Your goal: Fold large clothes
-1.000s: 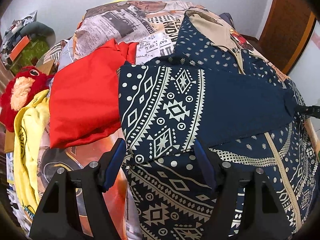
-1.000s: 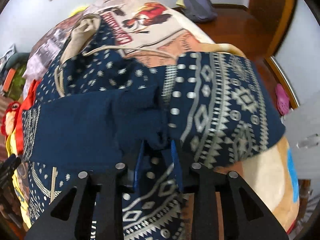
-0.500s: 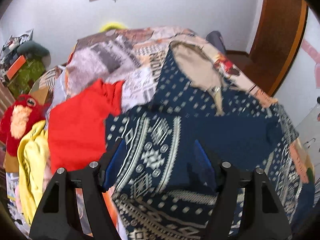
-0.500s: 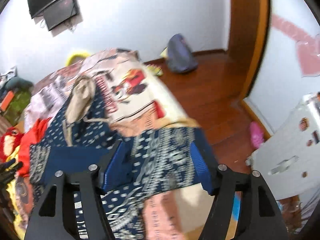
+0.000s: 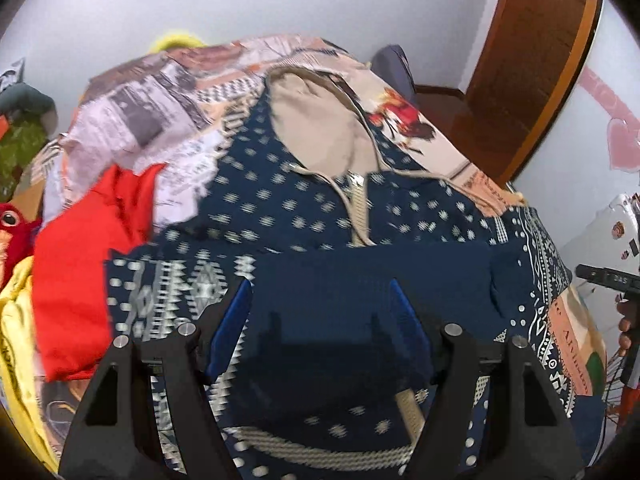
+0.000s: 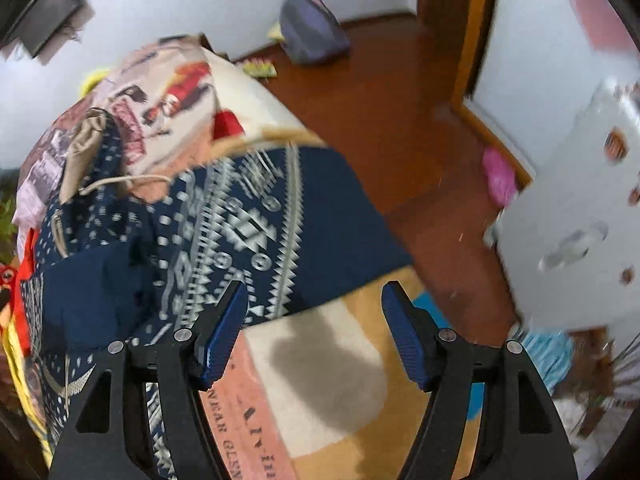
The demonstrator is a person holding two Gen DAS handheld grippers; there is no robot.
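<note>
sleeves folded in on the hooded jacket [image 5: 304, 216], left gripper [image 5: 320, 320] and right gripper [image 6: 314, 332] both spread and empty: next, grip hem corners evenly.

Hoodie [image 5: 304, 216] — matt patterned cloth.

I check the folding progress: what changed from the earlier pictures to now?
The right hand-held gripper let go of the navy hoodie: its jaws have just been opening, nothing between them, and it moved out past the hoodie's edge. The left hand-held gripper pulled back, open as before. The hoodie stayed folded, the red garment unmoved.
</note>
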